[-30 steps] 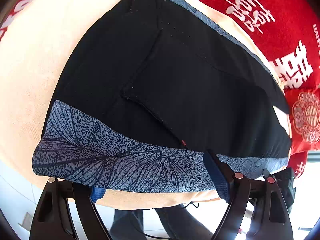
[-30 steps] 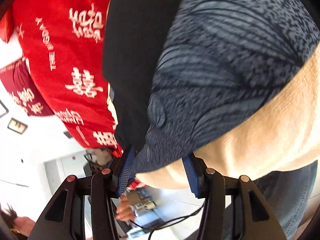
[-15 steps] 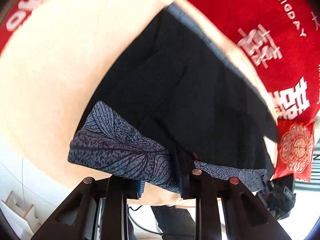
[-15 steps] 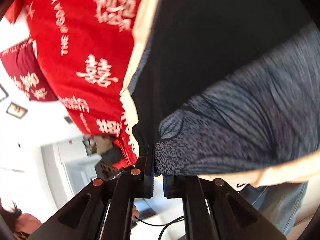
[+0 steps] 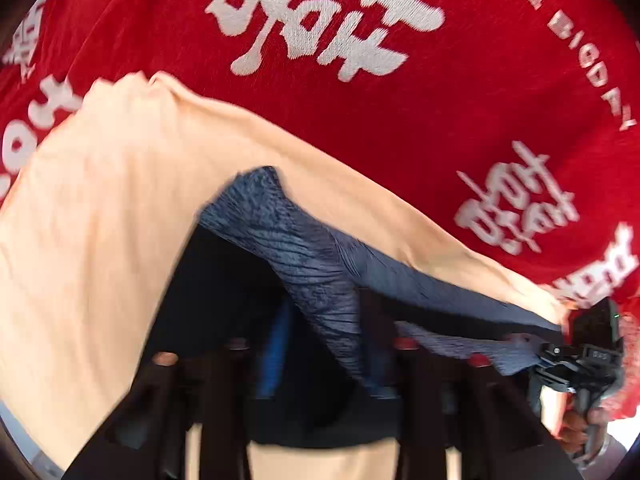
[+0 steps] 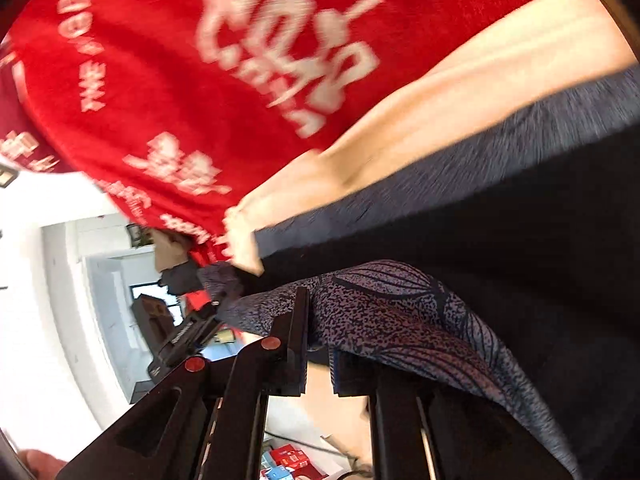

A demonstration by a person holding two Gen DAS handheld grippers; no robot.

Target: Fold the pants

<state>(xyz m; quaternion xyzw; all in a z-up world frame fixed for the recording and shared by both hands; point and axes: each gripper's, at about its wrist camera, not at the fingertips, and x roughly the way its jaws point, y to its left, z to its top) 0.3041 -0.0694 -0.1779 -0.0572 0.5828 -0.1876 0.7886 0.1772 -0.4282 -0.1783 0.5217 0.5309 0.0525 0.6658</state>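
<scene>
Two claws, left claw point(image 5: 324, 364) and right claw point(image 6: 318, 344), each clench one pants point(image 5: 320, 280).

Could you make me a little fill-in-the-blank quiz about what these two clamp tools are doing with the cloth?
1. Both grippers hold the edge of the pants that bears a ____ pattern.
2. The right gripper is ____ on that edge.
3. Under the pants lies a peach cloth, and under that a ____ blanket with white lettering.

Missing words: leaf; shut; red
</scene>
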